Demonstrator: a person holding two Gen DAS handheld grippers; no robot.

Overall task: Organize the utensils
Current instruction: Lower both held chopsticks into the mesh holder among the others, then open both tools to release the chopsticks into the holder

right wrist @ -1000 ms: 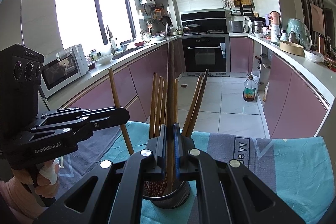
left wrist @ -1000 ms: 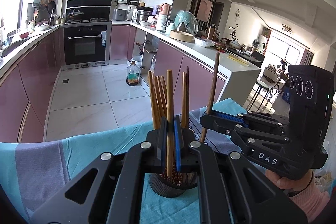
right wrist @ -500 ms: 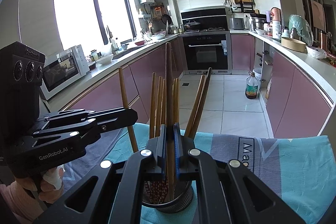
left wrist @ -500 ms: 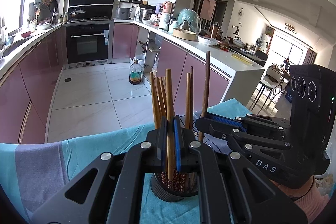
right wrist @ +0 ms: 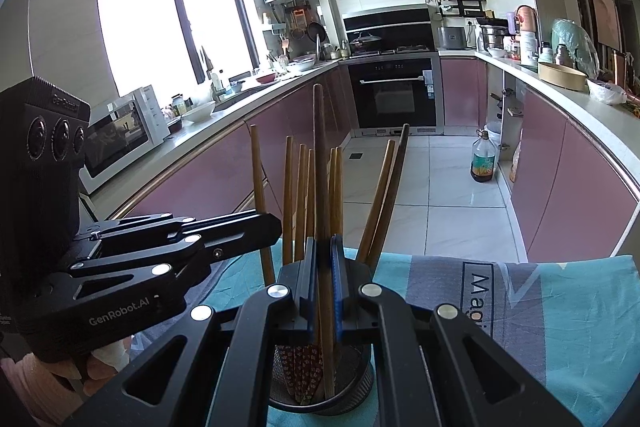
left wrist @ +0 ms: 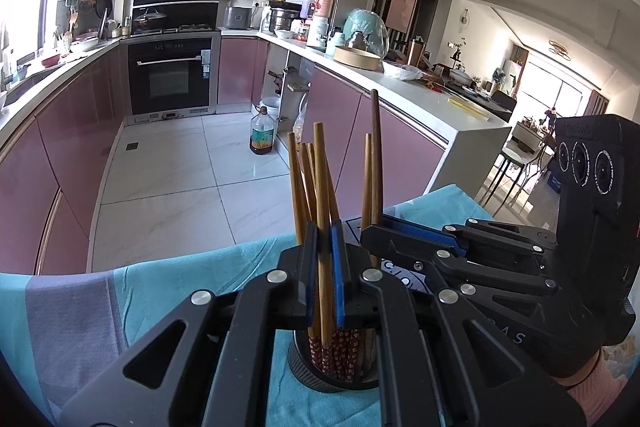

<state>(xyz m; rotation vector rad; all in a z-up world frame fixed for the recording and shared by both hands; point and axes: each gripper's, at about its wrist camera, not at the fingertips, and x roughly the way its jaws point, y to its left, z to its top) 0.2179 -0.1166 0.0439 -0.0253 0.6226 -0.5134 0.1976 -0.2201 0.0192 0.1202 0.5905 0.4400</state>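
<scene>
Chopsticks, brown wooden (left wrist: 320, 211), pinched one apiece in both grippers; could jam against neighbours, tipping round black holder (right wrist: 320, 393).

A round dark mesh holder (left wrist: 336, 367) stands upright on a teal and grey cloth (left wrist: 168, 291). About ten light wooden chopsticks (left wrist: 300, 187) stand in the holder, patterned red ends down, leaning apart. One more light chopstick (left wrist: 322, 219) stands nearly upright over the holder's left side, and a darker brown chopstick (right wrist: 322, 195) stands upright over its middle.
</scene>
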